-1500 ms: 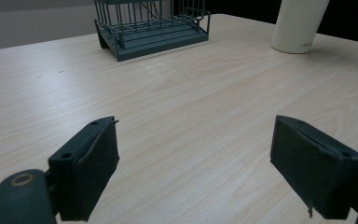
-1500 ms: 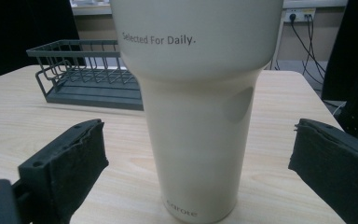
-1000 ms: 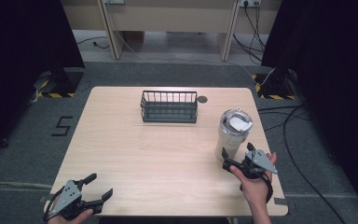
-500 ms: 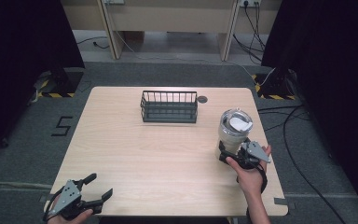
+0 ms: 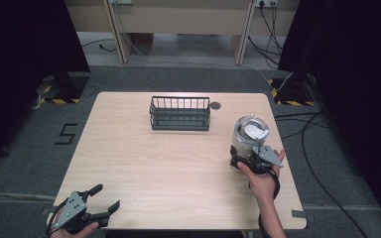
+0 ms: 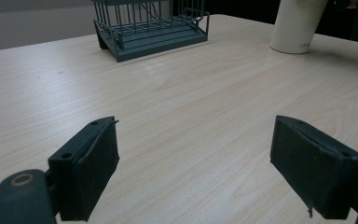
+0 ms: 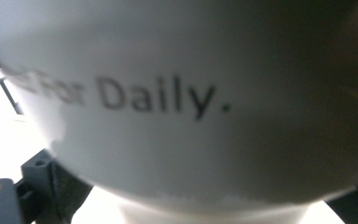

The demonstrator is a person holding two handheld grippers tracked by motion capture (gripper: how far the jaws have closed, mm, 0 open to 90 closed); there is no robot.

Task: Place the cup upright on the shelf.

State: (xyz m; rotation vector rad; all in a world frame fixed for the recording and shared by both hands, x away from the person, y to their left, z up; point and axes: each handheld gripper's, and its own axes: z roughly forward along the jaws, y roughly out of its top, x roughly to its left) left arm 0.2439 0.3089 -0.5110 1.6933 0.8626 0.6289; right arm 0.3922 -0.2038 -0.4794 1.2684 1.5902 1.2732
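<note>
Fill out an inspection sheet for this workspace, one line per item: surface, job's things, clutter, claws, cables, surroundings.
Surface: pale wood-grain table, bare across the middle.
Job's things: dark wire basket upright at the far centre; white cup with a clear lid at the right, printed with "Daily."
Clutter: nothing seen, apart from a small dark round fitting beside the basket.
Claws: left claw open at the near left corner, nothing between its jaws; right claw up against the cup's lower wall, grip cannot be confirmed.
Cables: loose cables on the floor to the right and behind the table.
Surroundings: grey carpet, a "5" marking on it, black curtains on both sides.
</note>
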